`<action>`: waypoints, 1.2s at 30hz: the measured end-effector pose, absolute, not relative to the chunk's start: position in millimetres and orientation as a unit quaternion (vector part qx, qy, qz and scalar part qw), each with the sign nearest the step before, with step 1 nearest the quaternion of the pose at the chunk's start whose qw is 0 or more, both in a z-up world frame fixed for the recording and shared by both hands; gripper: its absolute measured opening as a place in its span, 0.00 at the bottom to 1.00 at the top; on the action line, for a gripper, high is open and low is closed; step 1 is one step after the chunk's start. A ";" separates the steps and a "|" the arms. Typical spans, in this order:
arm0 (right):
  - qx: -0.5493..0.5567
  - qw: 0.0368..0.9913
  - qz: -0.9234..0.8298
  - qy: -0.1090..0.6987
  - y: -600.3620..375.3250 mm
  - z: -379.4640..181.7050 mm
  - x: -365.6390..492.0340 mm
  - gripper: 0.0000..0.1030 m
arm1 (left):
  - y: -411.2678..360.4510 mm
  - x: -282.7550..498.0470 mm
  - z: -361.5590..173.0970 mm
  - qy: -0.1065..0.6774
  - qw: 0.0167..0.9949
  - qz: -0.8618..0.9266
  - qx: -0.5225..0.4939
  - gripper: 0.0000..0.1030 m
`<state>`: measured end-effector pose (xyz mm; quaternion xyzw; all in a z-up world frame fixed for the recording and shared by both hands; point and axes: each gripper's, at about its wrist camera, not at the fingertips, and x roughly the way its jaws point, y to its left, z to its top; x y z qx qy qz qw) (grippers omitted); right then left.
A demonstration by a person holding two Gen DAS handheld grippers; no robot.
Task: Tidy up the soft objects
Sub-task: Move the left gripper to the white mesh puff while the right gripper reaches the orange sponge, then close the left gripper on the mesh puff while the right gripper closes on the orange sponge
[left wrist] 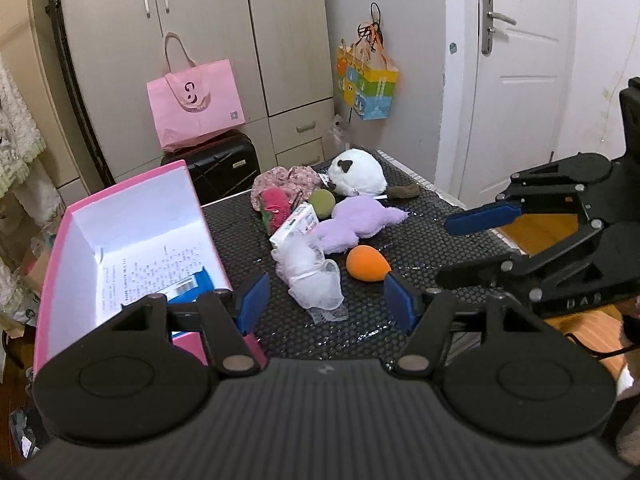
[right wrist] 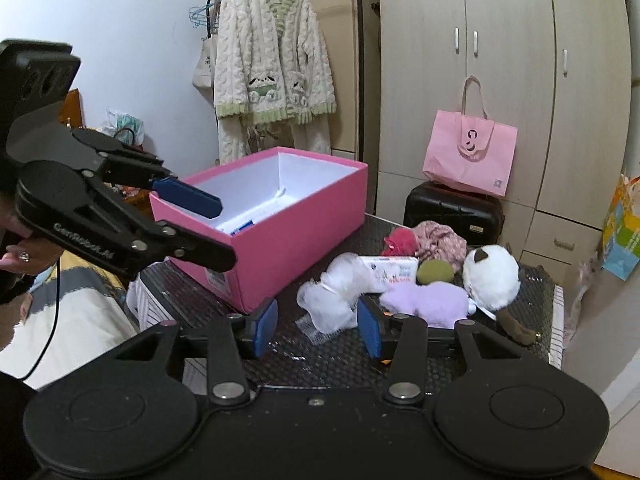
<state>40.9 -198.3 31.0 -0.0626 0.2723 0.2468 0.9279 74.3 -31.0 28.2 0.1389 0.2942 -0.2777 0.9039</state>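
Observation:
A pile of soft things lies on the black mesh table (left wrist: 280, 320): white mesh puff (left wrist: 310, 276), orange sponge (left wrist: 367, 263), purple plush (left wrist: 356, 222), green ball (left wrist: 322, 203), red plush (left wrist: 275, 205), floral cloth (left wrist: 286, 178), white plush (left wrist: 357, 172) and a tissue pack (left wrist: 296, 226). An open pink box (left wrist: 120, 240) stands at the left; it also shows in the right wrist view (right wrist: 280, 232). My left gripper (left wrist: 326, 300) is open and empty just before the puff. My right gripper (right wrist: 318, 326) is open and empty, close to the puff (right wrist: 336, 296).
A black suitcase (left wrist: 224, 168) with a pink bag (left wrist: 194, 104) stands behind the table before the wardrobe. A colourful bag (left wrist: 366, 80) hangs on the wall by the white door (left wrist: 516, 80). A robe (right wrist: 272, 64) hangs on a rack at the left.

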 end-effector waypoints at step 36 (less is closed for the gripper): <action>-0.078 0.918 0.234 0.312 -205.2 -84.8 141.3 0.58 | -100.0 168.2 -92.9 0.296 0.941 -0.133 0.098 0.58</action>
